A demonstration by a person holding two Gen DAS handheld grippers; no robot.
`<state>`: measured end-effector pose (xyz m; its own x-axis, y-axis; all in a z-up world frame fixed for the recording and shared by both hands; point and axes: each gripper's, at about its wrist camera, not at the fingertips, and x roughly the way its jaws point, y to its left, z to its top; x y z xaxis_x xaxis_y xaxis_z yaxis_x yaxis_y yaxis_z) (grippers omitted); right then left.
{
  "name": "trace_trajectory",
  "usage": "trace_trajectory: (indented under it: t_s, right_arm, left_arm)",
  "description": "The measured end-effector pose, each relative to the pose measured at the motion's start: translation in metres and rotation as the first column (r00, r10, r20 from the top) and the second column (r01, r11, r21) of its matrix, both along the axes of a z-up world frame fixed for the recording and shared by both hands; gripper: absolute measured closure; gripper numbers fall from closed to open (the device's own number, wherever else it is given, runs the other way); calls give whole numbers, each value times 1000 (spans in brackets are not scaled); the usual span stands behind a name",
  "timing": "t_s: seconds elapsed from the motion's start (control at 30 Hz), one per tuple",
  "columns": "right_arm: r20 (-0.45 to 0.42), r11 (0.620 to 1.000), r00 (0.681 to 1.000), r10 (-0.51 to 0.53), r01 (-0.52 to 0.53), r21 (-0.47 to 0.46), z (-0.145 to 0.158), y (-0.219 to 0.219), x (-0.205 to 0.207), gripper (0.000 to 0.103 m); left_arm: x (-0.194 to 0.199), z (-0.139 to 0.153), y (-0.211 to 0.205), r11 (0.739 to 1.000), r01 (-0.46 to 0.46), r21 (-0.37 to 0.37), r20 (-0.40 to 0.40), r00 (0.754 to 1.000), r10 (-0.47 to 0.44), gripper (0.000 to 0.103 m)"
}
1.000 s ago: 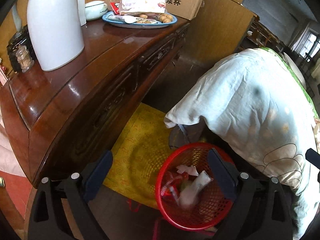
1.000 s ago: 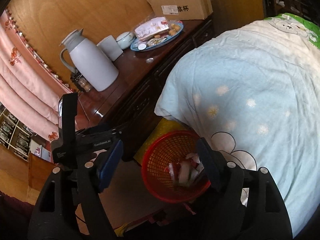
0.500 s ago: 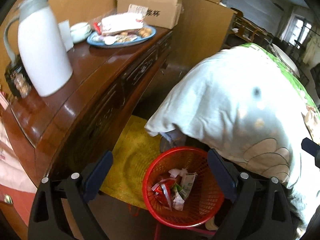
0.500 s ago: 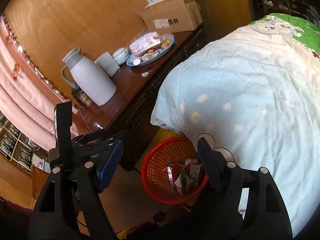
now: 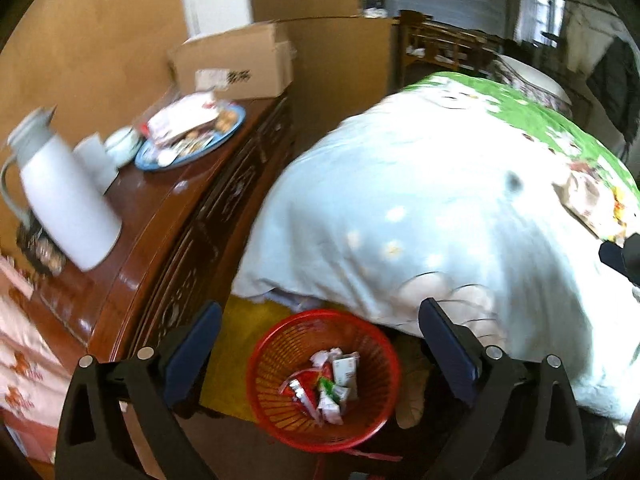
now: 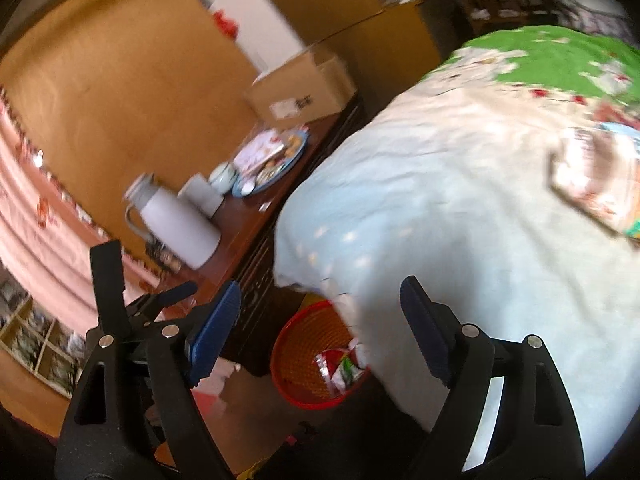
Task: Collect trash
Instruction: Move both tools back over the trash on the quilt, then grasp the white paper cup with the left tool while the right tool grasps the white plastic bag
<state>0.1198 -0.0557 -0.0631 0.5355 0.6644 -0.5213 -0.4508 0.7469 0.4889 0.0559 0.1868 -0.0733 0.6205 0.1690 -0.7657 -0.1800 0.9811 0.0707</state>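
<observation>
Both sets of jaws stand wide with nothing between them; those of the right gripper (image 6: pixel 320 320) are opening further, those of the left gripper (image 5: pixel 318 338) hang above the red basket (image 5: pixel 276 400). The basket sits on the floor, crumpled wrappers (image 5: pixel 326 384) inside, between the dark wooden surface (image 5: pixel 160 216) and the bed's pale quilt (image 5: pixel 400 220).

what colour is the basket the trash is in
Red: the mesh basket on the floor beside the bed, clearest in the left wrist view.
</observation>
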Motion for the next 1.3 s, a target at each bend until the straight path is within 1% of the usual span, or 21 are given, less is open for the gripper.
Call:
trace_trajectory:
  t_s: [0.1,0.13,0.2,0.23,0.3,0.4,0.43,0.47,0.53,0.6,0.63,0.73,0.8,0.9,0.93,0.97,1.0,1.1,1.2,1.27,1.3]
  right_arm:
    - [-5,996,997,-74,74,40,-1,-40,3,23]
    - [-10,992,994,-111,112,56,-3,-60,4,23]
    - [-15,985,987,-159,160,68,-5,-83,5,23]
    - [-16,976,979,-204,204,71,-7,-103,5,23]
    - [-7,962,964,-267,267,62,-10,-125,3,23]
    - [29,921,921,-388,388,21,-13,-170,-7,22]
    - [35,911,910,-412,412,12,-15,-180,-10,20]
    - [40,893,892,-450,451,4,-18,-195,-14,20]
    - [31,863,863,-505,505,-1,-25,-218,-20,19]
    - [25,840,840,-542,542,-3,-32,-240,-23,19]
    - [28,821,821,-570,571,-21,-38,-250,-26,19]
    - [46,794,799,-600,602,-87,-50,-255,-29,19]
    - [62,786,796,-601,604,-134,-57,-254,-30,18]
    - [108,787,801,-589,599,-147,-57,-251,-35,18]
    - [127,785,799,-587,601,-151,-55,-251,-37,18]
    - [144,777,791,-595,612,-149,-53,-254,-40,18]
    - [147,771,784,-603,620,-141,-52,-258,-41,18]
    - [109,755,764,-635,645,-120,-55,-274,-45,18]
    - [90,736,752,-653,658,-159,-65,-277,-41,18]
    - [99,727,747,-658,664,-177,-68,-274,-37,21]
    - [113,729,748,-654,663,-173,-66,-272,-37,32]
  left_arm:
    - [10,6,-35,998,56,35,5,998,-56,6]
    - [13,8,-43,997,69,41,5,998,-69,6]
    - [20,9,-65,993,109,53,4,994,-109,6]
    - [25,9,-81,989,138,60,1,990,-138,6]
    - [33,5,-103,981,184,61,-5,983,-184,6]
    - [48,-3,-137,965,256,53,-26,967,-255,6]
    - [53,-7,-149,959,280,51,-36,960,-279,6]
    - [57,-11,-158,954,297,49,-44,954,-295,6]
    - [66,-18,-179,941,336,45,-59,941,-333,6]
    - [75,-24,-198,928,370,42,-71,928,-367,6]
    - [80,-27,-209,919,393,37,-75,918,-389,6]
    - [89,-32,-229,905,425,31,-86,903,-421,6]
    - [94,-34,-238,900,435,31,-93,898,-430,6]
    - [98,-40,-245,896,442,35,-105,894,-436,6]
    - [100,-42,-246,897,440,37,-113,894,-433,6]
    - [102,-45,-246,900,435,37,-124,895,-428,6]
    - [105,-47,-245,902,430,33,-134,897,-422,6]
    - [110,-50,-240,908,419,17,-146,899,-412,6]
    - [116,-50,-239,910,414,9,-145,901,-408,6]
    - [123,-49,-240,912,410,4,-141,903,-406,6]
    - [126,-47,-240,913,409,-1,-133,905,-405,6]
